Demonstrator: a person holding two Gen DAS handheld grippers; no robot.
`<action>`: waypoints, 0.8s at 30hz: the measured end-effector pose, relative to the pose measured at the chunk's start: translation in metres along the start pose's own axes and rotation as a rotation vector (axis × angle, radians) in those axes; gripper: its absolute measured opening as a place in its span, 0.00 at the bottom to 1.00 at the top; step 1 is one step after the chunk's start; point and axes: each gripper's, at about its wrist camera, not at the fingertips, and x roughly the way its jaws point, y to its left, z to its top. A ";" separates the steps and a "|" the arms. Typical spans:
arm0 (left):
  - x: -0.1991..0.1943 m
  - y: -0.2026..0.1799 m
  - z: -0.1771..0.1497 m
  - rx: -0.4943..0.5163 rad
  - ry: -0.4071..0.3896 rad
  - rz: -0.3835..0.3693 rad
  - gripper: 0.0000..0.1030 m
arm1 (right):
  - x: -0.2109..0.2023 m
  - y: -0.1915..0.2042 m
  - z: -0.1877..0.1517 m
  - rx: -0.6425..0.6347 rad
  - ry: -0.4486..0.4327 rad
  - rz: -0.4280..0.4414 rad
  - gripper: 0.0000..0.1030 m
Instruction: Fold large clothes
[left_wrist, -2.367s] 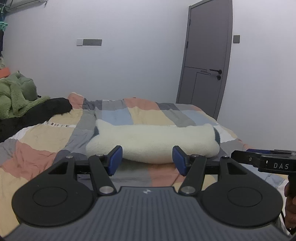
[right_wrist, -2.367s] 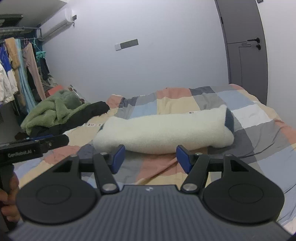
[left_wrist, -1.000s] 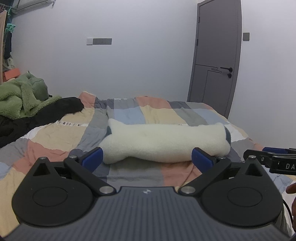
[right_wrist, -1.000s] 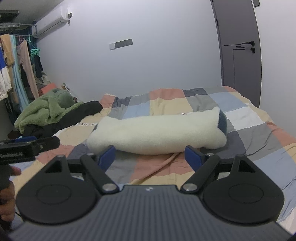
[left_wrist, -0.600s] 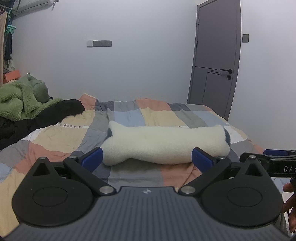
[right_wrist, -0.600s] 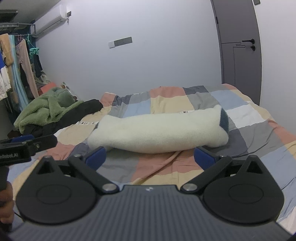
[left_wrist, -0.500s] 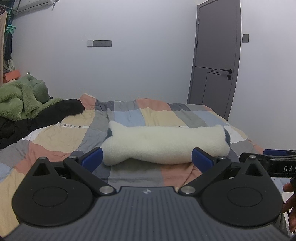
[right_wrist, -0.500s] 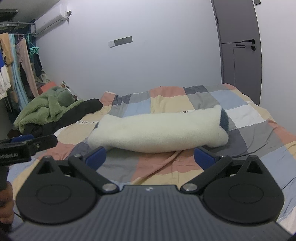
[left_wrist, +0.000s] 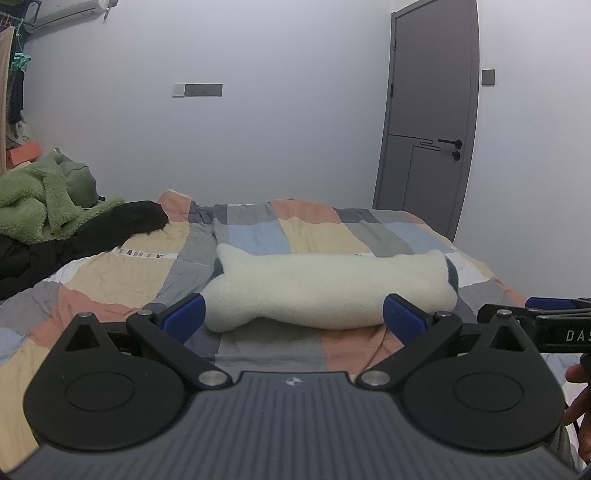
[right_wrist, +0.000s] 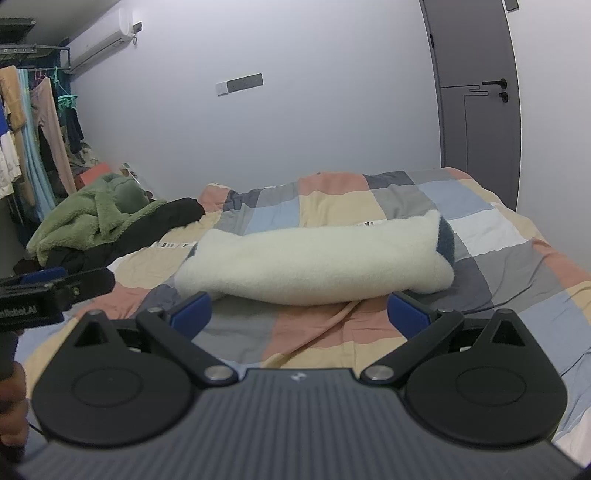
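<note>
A cream fleece garment (left_wrist: 325, 291) (right_wrist: 314, 266) lies folded into a long thick bundle across the patchwork bed cover (left_wrist: 122, 269) (right_wrist: 517, 269), with a dark blue lining showing at its right end. My left gripper (left_wrist: 293, 319) hangs open just short of the bundle, its blue pads wide apart and empty. My right gripper (right_wrist: 299, 314) is also open and empty, held level with the bundle's near edge. Each gripper appears at the side of the other's view.
A green fleece (left_wrist: 33, 206) (right_wrist: 88, 218) and black clothes (left_wrist: 74, 243) (right_wrist: 147, 225) are heaped at the bed's left. More clothes hang on a rail (right_wrist: 29, 140) at far left. A grey door (left_wrist: 428, 125) stands at the right, behind the bed.
Both grippers opened from half-open to wide; the right one finished widening within the last second. Both drew slightly back from the bundle, which has not moved.
</note>
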 end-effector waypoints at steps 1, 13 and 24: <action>0.000 0.000 0.000 0.000 0.000 0.001 1.00 | 0.000 0.000 0.000 0.000 0.000 0.001 1.00; -0.003 -0.005 0.000 0.005 -0.002 -0.003 1.00 | -0.002 0.000 0.000 -0.005 -0.001 0.005 1.00; -0.003 -0.005 0.000 0.005 -0.003 -0.003 1.00 | -0.003 0.000 0.000 -0.004 0.000 0.004 1.00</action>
